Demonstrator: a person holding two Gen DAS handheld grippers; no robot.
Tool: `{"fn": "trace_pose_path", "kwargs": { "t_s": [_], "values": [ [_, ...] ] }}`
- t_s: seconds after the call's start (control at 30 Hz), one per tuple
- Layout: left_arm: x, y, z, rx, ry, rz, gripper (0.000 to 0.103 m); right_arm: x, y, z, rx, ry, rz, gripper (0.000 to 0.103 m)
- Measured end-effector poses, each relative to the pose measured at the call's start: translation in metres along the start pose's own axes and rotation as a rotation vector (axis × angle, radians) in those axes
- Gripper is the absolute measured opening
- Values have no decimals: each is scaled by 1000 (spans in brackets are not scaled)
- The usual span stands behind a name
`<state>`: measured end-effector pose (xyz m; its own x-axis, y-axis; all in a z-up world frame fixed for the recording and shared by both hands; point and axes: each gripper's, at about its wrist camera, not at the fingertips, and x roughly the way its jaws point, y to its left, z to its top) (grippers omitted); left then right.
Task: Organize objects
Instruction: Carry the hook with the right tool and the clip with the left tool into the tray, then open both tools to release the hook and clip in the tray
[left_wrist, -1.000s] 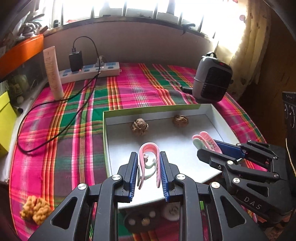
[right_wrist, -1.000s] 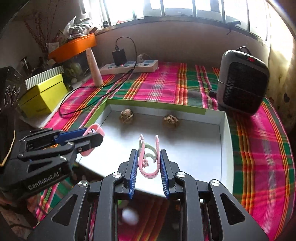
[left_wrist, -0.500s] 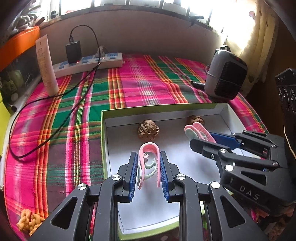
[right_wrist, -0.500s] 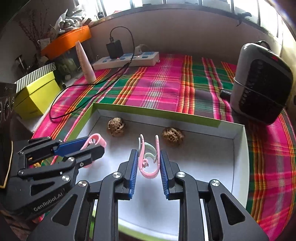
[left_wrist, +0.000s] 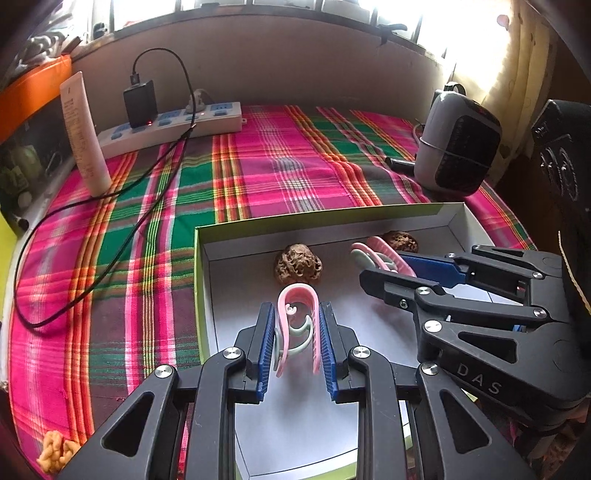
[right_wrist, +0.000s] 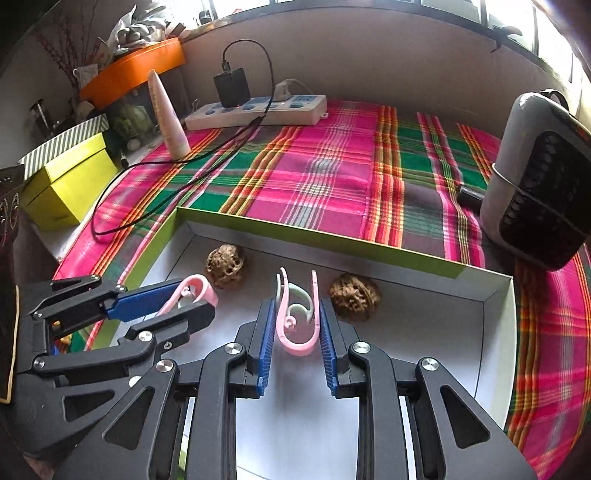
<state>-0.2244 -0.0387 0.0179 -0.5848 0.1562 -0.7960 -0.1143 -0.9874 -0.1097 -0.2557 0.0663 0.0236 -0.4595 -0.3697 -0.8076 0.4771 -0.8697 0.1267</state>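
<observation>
Each gripper is clamped on a pink clip: left gripper (left_wrist: 297, 334), right gripper (right_wrist: 297, 325). Both hang over the box (left_wrist: 202, 280), two walnuts (right_wrist: 226, 265) lying just beyond their tips.

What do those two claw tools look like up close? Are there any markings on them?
Both are matte black plastic linkages with triangular cutouts and silver screw heads. Each finger ends in a ribbed blue pad. From the left gripper you see the right gripper side-on, lettered "DAS". The left one shows in the right view; no lettering is readable there. No cables or sleeves show.
</observation>
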Motion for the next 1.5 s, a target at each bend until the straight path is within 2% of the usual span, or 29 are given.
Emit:
{"fn": "trace_pose_path", "kwargs": {
  "t_s": [0.67,1.03,1.17,1.5],
  "values": [
    [2,1,2,8,5,11,22,5,-2,2,29,6,13,24],
    [-5,2,-5,-6,-4,12,29,1,-5,-1,63,4,42,26],
    [-10,3,-7,-15,-8,18,30,-7,-5,-3,82,-12,53,35],
    [-46,-2,-21,-35,-59,34,33,-42,9,-14,96,-84,57,36]
  ]
}}
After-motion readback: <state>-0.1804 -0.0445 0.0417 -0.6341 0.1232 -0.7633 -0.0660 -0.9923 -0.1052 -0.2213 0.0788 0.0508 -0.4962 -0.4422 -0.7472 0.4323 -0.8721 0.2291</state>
